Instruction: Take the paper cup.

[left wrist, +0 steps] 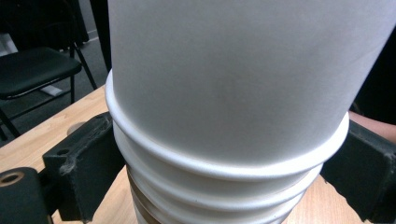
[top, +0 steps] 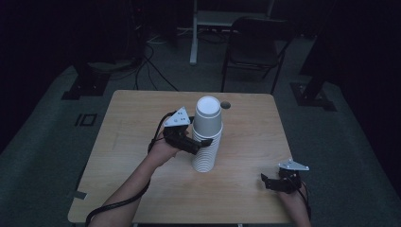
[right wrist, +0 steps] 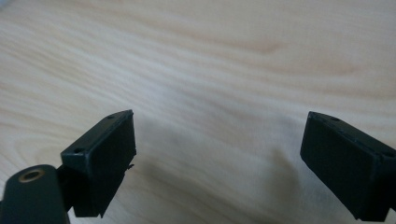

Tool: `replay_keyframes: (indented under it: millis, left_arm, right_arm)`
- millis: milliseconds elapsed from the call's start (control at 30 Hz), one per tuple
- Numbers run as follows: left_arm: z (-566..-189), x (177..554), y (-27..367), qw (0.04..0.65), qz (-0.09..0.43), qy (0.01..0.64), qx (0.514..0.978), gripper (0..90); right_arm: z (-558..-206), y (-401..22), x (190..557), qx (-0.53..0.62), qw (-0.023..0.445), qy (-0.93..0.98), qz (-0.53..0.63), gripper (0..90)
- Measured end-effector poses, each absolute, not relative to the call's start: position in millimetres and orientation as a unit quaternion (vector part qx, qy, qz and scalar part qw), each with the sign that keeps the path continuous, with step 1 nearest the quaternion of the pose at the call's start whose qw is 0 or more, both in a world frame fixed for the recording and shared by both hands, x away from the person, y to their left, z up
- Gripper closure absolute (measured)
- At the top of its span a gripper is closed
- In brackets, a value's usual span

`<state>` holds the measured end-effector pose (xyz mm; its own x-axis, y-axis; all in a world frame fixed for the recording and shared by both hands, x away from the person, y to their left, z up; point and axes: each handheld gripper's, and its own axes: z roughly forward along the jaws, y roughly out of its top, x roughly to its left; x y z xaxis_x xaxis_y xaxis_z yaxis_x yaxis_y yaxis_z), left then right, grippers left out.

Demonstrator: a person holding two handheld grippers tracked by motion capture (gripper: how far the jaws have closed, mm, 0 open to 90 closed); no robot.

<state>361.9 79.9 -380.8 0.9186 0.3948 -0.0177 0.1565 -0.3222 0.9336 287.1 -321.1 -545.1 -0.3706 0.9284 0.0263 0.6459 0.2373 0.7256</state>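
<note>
A tall stack of upturned white paper cups stands near the middle of the wooden table. Its top cup sits a little askew. My left gripper reaches in from the left at the upper rims. In the left gripper view the stack is very close, and both black jaws of my left gripper press against the cup rims, one on each side. Near the front right corner my right gripper hovers low over bare wood. Its jaws stand wide apart in the right gripper view, with nothing between them.
A small dark round hole lies in the tabletop just behind the stack. A black folding chair and a white post stand beyond the far edge. Cables trail on the dark floor at the back left.
</note>
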Motion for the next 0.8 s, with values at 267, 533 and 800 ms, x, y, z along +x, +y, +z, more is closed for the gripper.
replay_keyframes:
  millis: [267,533,800]
  left_arm:
    - [-380,362,79,0.556,0.106,0.174,0.806,6.2]
    - [-380,362,79,0.556,0.106,0.173,0.806,6.3]
    - [-380,362,80,0.554,0.106,0.173,0.807,6.3]
  right_arm:
    - [-512,-317,292,0.495,0.216,0.757,0.368,10.2]
    - [-472,-306,299,0.459,0.231,0.762,0.394,11.7]
    - [-442,-289,305,0.421,0.233,0.767,0.425,11.7]
